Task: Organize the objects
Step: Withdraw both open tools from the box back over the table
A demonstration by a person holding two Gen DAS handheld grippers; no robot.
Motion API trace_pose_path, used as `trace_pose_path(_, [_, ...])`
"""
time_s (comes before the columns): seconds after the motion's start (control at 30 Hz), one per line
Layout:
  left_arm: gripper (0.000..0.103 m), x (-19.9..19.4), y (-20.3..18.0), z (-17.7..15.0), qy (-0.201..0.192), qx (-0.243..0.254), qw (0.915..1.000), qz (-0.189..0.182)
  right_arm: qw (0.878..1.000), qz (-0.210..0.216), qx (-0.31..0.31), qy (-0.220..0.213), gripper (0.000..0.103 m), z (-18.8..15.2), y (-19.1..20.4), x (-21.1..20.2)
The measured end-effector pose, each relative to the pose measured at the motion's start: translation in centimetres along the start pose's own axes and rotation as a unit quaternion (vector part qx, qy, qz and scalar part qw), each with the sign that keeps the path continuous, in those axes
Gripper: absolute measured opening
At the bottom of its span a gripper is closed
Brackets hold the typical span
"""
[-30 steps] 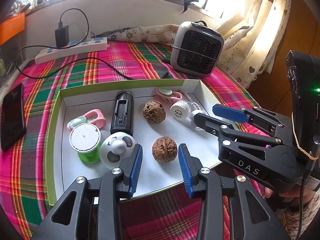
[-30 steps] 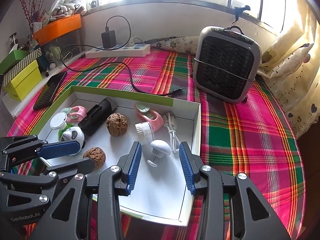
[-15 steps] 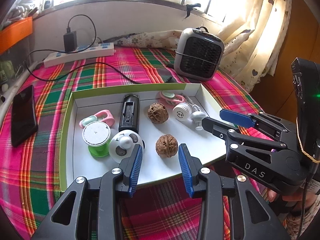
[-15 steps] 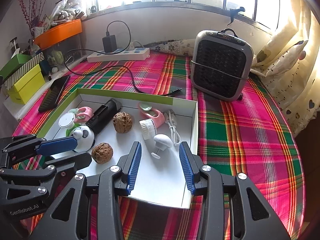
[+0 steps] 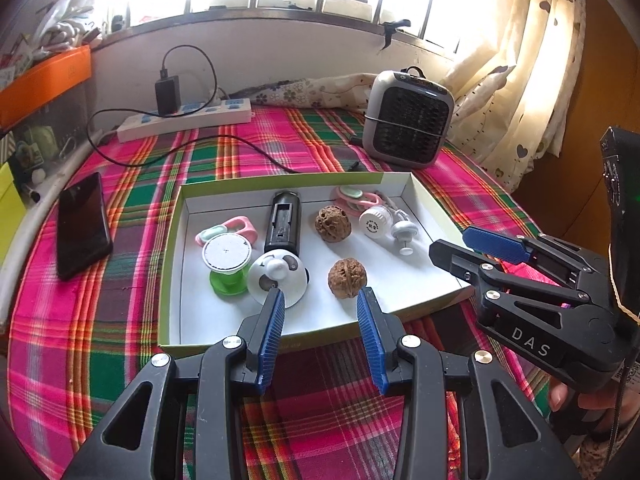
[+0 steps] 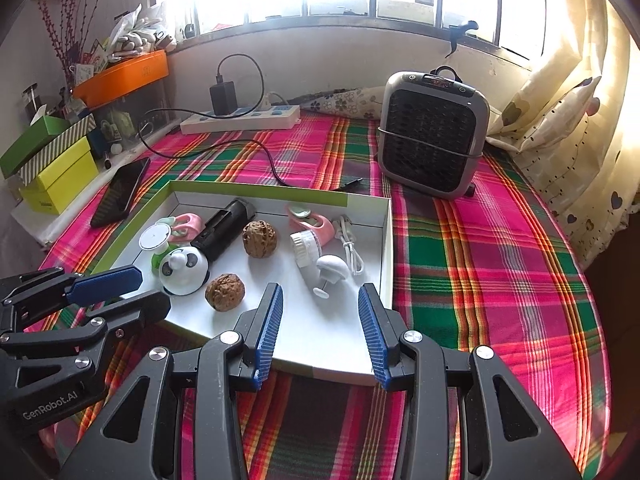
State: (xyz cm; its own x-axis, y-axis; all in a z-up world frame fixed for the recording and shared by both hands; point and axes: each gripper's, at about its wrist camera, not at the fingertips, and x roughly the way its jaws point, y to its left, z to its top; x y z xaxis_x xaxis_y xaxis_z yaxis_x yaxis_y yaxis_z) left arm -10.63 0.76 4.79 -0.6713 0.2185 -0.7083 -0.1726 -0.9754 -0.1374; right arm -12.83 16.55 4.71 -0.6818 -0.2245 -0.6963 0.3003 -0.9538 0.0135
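1. Shallow white tray [image 5: 436,220] with green outer walls sits on a bench covered in a pink, green and red plaid cloth [image 5: 120,340].
2. Left gripper [image 5: 320,312] hangs over the tray's near edge. Jaws partly open, nothing between the blue pads, nothing held.
3. Right gripper [image 6: 320,308] hangs over the tray's near right corner. Jaws partly open and empty. In the left wrist view it [image 5: 472,248] reaches in from the right, tips at the tray's right wall.
4. Tray contents, left side: green spool with white round top [image 5: 226,264], standing upright; pink and mint clip-like piece [image 5: 230,228] just behind it.
5. White panda-faced round gadget [image 5: 278,276] just right of the spool. Black cylindrical device [image 5: 283,222] lies lengthwise behind it; the two appear to touch.
6. Two walnuts: near walnut [image 5: 347,278] just beyond the left gripper's right pad, apart from it; far walnut [image 5: 333,223] further back, right of the black device.
7. Right back corner of the tray: second pink and mint piece [image 6: 310,220], white round brush head [image 6: 304,246], white mushroom-shaped piece [image 6: 332,268] tipped on its side, and a white coiled cable [image 6: 350,244] near the right wall.
8. Outside the tray: black phone [image 5: 82,224] flat on the cloth to the left; white power strip [image 5: 188,120] with black charger at the back; grey heater [image 5: 408,120] at back right.
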Motion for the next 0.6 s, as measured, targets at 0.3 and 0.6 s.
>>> trace_pose_path(0.3, [0.036, -1.7, -0.1, -1.3, -0.017, 0.013, 0.999, 0.04, 1.0, 0.004, 0.006, -0.006, 0.041, -1.0, 0.4, -1.4])
trace_pose_path(0.6, [0.036, -2.5, -0.2, -2.6, -0.013, 0.009, 0.9988, 0.047, 1.0, 0.007, 0.017, 0.002, 0.041, -2.7, 0.3, -2.1])
